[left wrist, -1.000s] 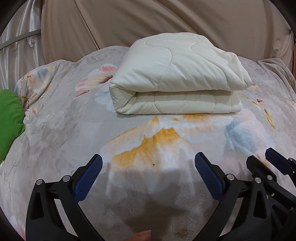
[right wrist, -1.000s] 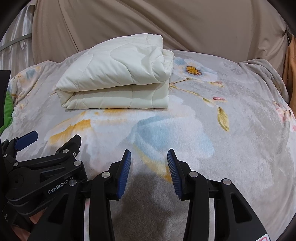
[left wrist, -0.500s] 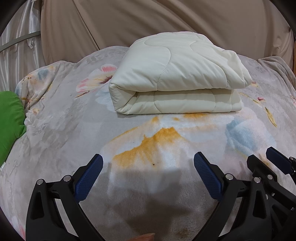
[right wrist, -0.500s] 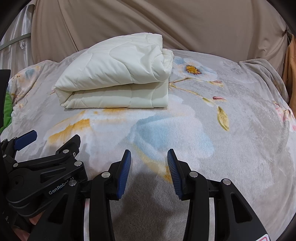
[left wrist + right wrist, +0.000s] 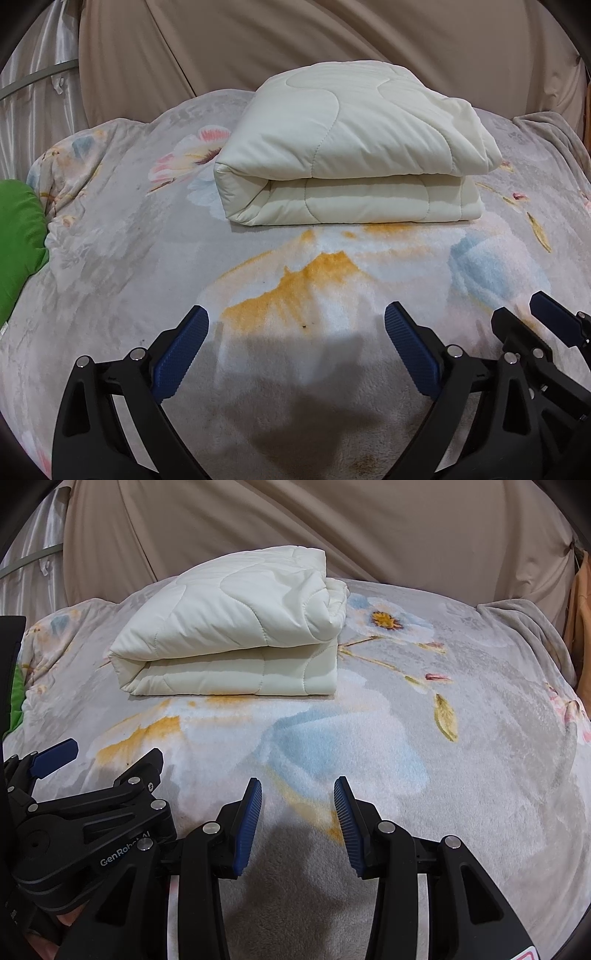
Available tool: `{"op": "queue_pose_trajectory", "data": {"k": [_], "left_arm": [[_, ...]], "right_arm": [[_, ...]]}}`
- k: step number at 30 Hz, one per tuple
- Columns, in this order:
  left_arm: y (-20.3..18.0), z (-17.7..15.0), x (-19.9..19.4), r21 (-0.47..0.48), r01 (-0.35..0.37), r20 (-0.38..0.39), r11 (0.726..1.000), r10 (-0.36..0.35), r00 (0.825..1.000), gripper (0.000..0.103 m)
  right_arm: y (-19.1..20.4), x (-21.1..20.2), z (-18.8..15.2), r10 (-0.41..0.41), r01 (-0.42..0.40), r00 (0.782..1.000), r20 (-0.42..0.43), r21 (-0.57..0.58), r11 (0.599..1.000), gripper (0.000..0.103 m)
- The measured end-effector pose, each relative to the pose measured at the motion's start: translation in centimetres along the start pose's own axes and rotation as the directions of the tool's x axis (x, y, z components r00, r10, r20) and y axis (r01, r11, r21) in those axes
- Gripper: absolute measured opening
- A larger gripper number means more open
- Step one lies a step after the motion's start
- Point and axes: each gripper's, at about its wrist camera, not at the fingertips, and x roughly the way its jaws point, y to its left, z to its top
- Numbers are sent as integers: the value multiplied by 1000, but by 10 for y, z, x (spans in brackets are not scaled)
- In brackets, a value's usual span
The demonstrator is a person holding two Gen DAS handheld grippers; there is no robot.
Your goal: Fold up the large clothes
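A cream quilted comforter (image 5: 351,147) lies folded into a thick rectangular bundle on the far middle of the bed; it also shows in the right wrist view (image 5: 236,627). My left gripper (image 5: 297,325) is wide open and empty, low over the near part of the bed, well short of the bundle. My right gripper (image 5: 297,797) is open with a narrower gap, also empty, just to the right of the left one. The left gripper's body shows in the right wrist view (image 5: 85,812).
The bed carries a grey floral fleece blanket (image 5: 129,258). A green cushion (image 5: 18,236) lies at the left edge. Beige curtain (image 5: 295,40) hangs behind the bed. An orange cloth (image 5: 580,627) hangs at the far right.
Both grippers have shifted very slightly; the bundle sits a touch higher in the views. Nothing was grasped or released.
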Motion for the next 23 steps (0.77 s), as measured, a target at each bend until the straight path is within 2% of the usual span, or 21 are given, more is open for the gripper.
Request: {"op": "queue_pose_trajectory", "data": {"k": [23], "left_arm": [[-1, 1, 0, 10, 0, 2, 1000, 0, 1000, 92]], "right_arm": [[-5, 0, 0, 1, -1, 1000, 5, -13, 1000, 42]]}}
